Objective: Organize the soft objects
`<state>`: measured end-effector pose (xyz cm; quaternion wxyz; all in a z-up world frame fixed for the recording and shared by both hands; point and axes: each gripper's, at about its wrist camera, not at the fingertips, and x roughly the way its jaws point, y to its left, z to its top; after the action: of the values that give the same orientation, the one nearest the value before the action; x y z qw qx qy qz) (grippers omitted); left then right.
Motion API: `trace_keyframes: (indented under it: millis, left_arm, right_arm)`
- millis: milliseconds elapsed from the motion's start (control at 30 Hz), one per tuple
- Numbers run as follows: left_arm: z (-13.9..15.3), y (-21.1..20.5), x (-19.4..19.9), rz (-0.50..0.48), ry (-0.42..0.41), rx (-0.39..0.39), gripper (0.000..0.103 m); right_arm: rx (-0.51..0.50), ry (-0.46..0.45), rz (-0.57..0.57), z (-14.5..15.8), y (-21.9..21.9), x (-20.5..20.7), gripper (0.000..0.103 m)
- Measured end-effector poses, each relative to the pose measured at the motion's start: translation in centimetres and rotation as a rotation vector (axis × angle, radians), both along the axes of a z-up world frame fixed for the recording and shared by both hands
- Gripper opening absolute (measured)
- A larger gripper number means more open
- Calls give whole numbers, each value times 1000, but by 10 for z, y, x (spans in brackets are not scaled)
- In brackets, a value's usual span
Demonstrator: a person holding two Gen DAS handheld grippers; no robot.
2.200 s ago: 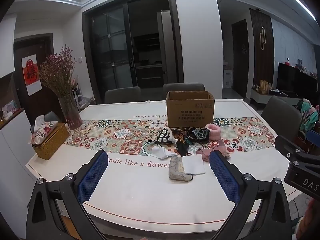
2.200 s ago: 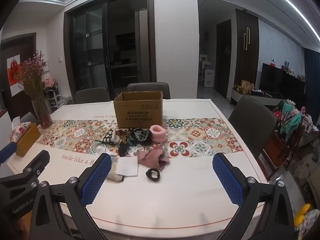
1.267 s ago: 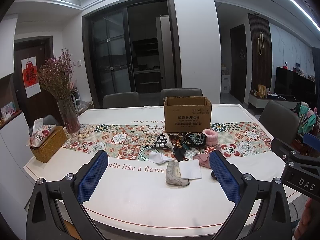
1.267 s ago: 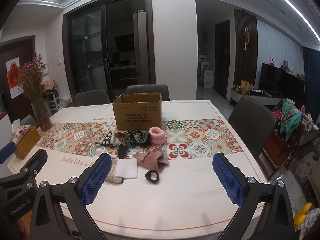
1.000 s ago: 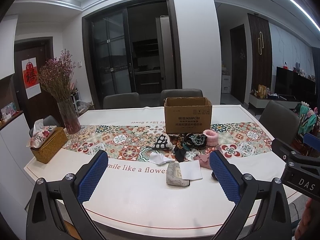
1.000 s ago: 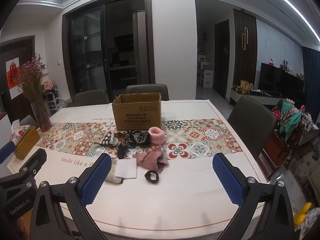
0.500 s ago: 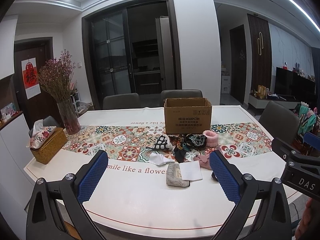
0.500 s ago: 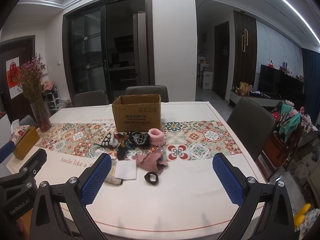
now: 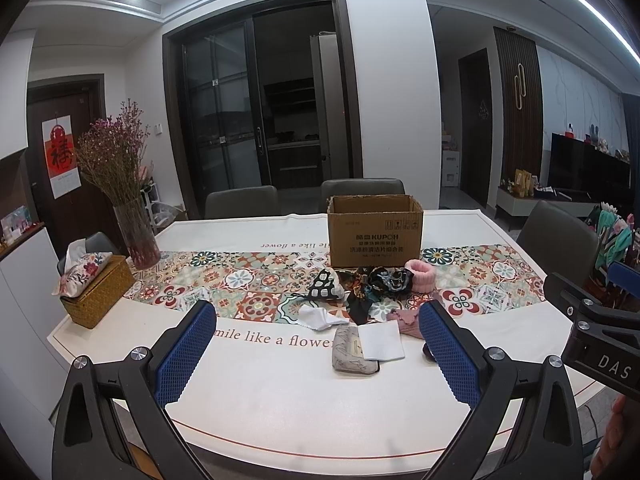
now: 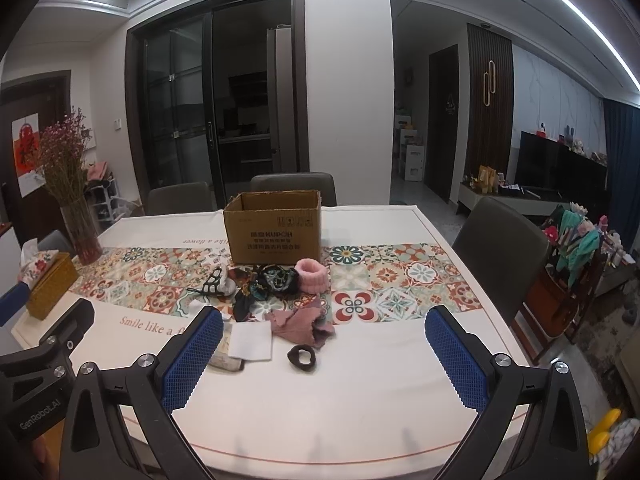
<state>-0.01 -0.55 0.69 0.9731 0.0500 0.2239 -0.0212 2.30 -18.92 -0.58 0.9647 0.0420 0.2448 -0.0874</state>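
Across the table [image 9: 248, 408] every soft thing lay outside the box [image 10: 274, 232], unsorted, while my left gripper [image 9: 318, 354] and right gripper [image 10: 324, 354] gaped empty.

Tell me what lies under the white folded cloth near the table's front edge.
The white folded cloth overlaps a grey patterned pouch; the pouch's right part is covered. Table beneath.

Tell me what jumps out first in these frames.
A heap of soft things lies mid-table on the tiled runner, right in front of an open cardboard box. A dark scrunchie sits apart on the white cloth, nearer the camera. Both tools, left and right, hang open and empty above the near edge.
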Motion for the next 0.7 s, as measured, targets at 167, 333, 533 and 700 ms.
trace_keyframes:
  millis: [167,333,533,700]
  left_arm:
    - [1,-1,1,-3,1,1,103]
    - [0,0,1,-5,1,0,103]
    - [-2,1,2,-11,9,-1,103]
    - [-5,1,7,-19,22,1,103]
  right_arm:
    - [-1,-2,-1,0,1,-1,102]
    - [-2,0,-1,-1,1,-1,102]
    - [-2,5,-3,1,-2,1,102]
    - [2,15,-5,-1,-3,6,102]
